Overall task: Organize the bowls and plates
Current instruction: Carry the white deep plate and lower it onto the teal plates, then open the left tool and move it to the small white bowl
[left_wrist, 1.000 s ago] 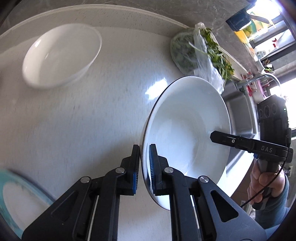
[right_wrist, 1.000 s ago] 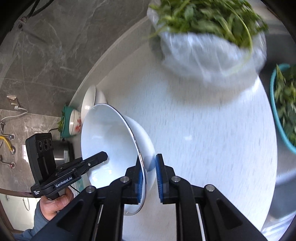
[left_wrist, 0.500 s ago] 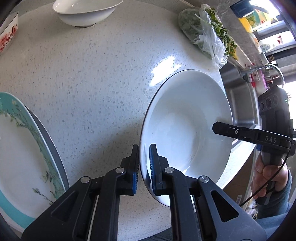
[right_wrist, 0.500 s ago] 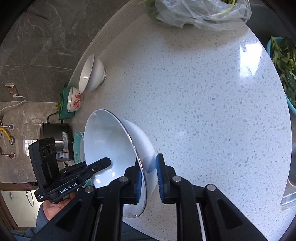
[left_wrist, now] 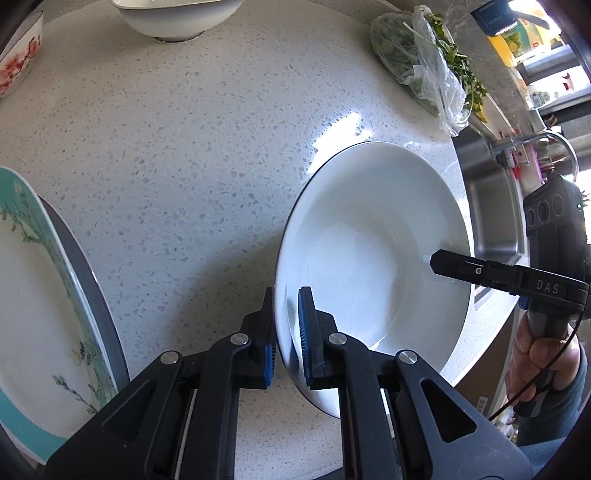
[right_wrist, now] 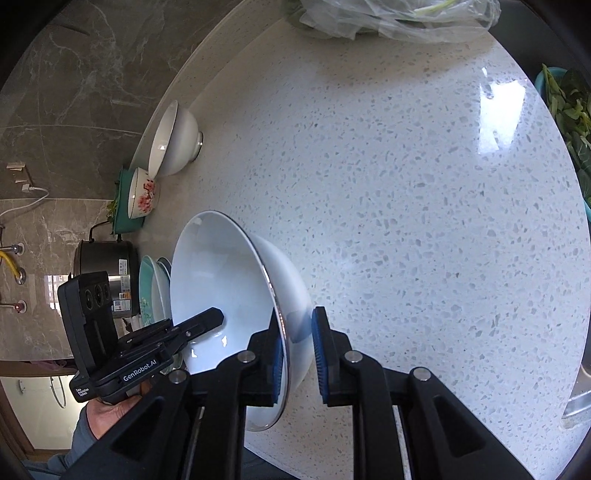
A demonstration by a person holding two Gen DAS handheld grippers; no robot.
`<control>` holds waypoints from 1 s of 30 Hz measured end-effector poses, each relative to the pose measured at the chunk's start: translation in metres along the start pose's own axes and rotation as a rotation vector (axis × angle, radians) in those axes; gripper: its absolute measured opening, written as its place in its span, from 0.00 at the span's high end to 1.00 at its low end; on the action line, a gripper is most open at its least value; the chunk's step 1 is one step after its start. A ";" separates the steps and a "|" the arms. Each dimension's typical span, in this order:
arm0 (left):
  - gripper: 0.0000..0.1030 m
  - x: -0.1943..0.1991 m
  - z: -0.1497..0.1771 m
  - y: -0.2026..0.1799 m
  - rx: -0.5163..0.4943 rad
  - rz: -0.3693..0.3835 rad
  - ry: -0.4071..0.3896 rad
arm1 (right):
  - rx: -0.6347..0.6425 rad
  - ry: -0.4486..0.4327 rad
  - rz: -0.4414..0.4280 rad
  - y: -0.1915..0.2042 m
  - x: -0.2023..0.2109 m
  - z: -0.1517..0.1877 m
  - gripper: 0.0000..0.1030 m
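Both grippers pinch the same wide white bowl [left_wrist: 369, 236], one on each side of its rim, and hold it above the speckled white table [left_wrist: 177, 147]. The left gripper [left_wrist: 286, 332] has its blue pads pressed on the near edge, one pad inside and one outside. The right gripper [right_wrist: 297, 354] clamps the opposite edge the same way, its fingers closed on the thin wall. The bowl is tilted, its hollow turned toward the left gripper's camera.

To the left a flowered plate with a teal border [left_wrist: 33, 295] lies on the table, near the bowl but apart from it. Farther back stand a plain white bowl [left_wrist: 177, 14] and a small bowl with red flowers [left_wrist: 18, 66]. A plastic bag of greens [left_wrist: 424, 70] rests near the sink [left_wrist: 491, 214].
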State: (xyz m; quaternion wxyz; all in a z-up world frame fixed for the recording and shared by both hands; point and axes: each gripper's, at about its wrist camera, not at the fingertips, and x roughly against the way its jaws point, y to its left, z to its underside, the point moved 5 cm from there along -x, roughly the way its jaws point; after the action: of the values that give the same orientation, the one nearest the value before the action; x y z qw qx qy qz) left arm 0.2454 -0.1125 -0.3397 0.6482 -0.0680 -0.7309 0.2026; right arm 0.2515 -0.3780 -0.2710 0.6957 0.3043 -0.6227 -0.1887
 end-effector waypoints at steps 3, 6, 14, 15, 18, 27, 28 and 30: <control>0.68 0.011 0.003 -0.004 0.009 0.027 -0.017 | -0.002 -0.009 -0.030 0.000 0.004 0.000 0.74; 0.09 0.039 0.002 -0.013 -0.016 0.049 -0.080 | 0.017 -0.053 -0.058 0.005 0.021 -0.004 0.43; 0.00 0.148 -0.052 0.005 -0.102 0.064 -0.299 | 0.053 -0.223 -0.105 0.028 0.067 -0.042 0.11; 0.00 0.157 -0.062 0.011 -0.127 0.039 -0.335 | 0.064 -0.239 -0.117 0.036 0.069 -0.048 0.11; 0.00 0.173 -0.103 0.036 -0.174 -0.047 -0.392 | 0.105 -0.283 -0.123 0.067 0.070 -0.071 0.11; 0.02 0.116 -0.196 0.099 -0.103 -0.083 -0.269 | 0.162 -0.252 -0.015 0.141 -0.001 -0.140 0.30; 0.02 0.110 -0.200 0.102 -0.106 -0.087 -0.259 | 0.167 -0.235 -0.011 0.146 -0.010 -0.146 0.32; 0.02 0.099 -0.210 0.112 -0.093 -0.084 -0.245 | 0.164 -0.219 0.023 0.148 -0.027 -0.155 0.32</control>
State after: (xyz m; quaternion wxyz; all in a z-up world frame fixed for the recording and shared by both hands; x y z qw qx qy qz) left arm 0.4171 0.0691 -0.2758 0.5584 -0.0418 -0.8152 0.1480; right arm 0.3819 -0.2220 -0.1998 0.5986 0.3307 -0.7116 -0.1612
